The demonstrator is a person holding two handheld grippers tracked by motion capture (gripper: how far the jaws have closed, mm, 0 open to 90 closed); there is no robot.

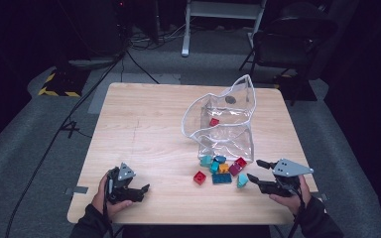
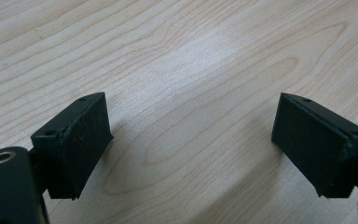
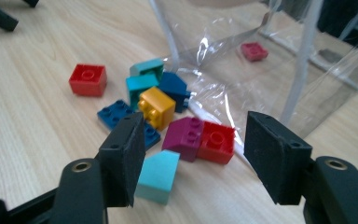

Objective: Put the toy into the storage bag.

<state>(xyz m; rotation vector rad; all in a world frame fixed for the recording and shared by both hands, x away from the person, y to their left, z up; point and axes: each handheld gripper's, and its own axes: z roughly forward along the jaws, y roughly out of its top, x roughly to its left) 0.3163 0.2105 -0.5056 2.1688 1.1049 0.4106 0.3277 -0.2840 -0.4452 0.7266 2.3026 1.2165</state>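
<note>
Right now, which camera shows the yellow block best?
The right gripper view: the yellow block is close and sharp there, studs visible, amid the other blocks. In the high view it is a tiny orange speck by the clear bag.

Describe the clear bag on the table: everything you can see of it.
The bag is clear, soft plastic with a white trimmed rim, slumped but standing open on the wooden table, its mouth wide. One dark red brick lies inside on its bottom; a dark round spot shows near its far wall. The brick pile lies against its near edge, and in the right gripper view the nearest bricks appear to touch the plastic. Neither gripper touches it.
</note>
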